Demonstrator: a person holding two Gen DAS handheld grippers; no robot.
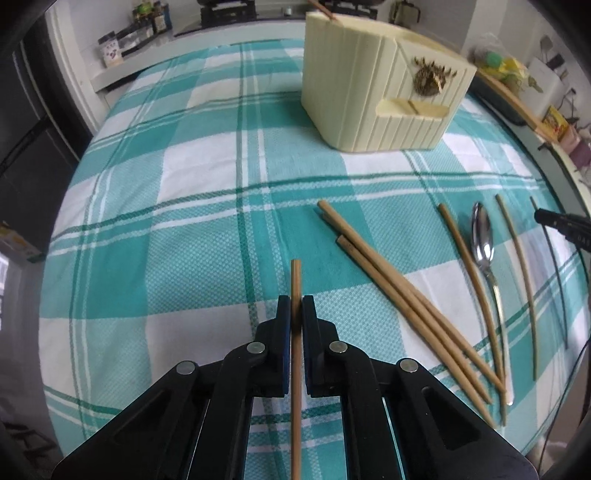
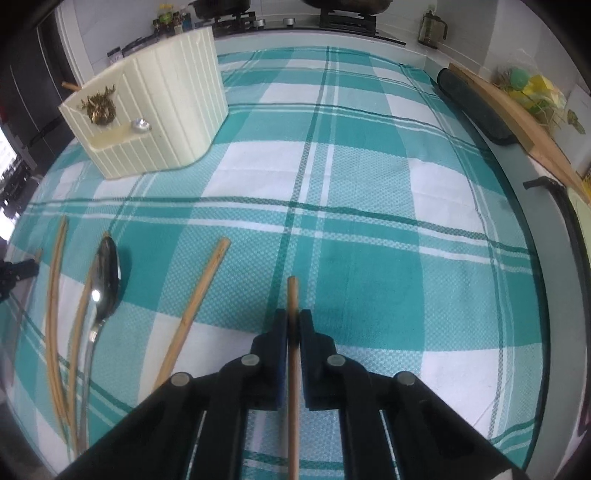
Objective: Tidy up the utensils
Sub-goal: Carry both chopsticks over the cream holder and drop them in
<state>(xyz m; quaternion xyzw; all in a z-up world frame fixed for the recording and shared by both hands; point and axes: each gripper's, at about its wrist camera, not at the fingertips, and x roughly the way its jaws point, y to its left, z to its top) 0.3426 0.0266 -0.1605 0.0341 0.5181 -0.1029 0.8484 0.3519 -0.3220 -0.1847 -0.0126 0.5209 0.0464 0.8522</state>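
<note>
My left gripper (image 1: 296,306) is shut on a wooden chopstick (image 1: 295,280) that points forward above the checked cloth. My right gripper (image 2: 293,319) is shut on another wooden chopstick (image 2: 292,295). A cream ribbed utensil holder (image 1: 373,85) stands at the far side; it also shows in the right wrist view (image 2: 162,107), with one chopstick (image 1: 321,7) standing in it. Several loose chopsticks (image 1: 399,291) and a metal spoon (image 1: 483,240) lie on the cloth to the right of my left gripper. In the right wrist view the spoon (image 2: 105,273) and a chopstick (image 2: 195,306) lie to the left.
A teal and white checked cloth (image 1: 207,206) covers the round table. A stove and jars stand on the counter behind (image 2: 258,18). A wooden board (image 2: 517,122) and a dark mat (image 2: 476,107) lie at the right edge. Clutter (image 1: 506,66) sits at the far right.
</note>
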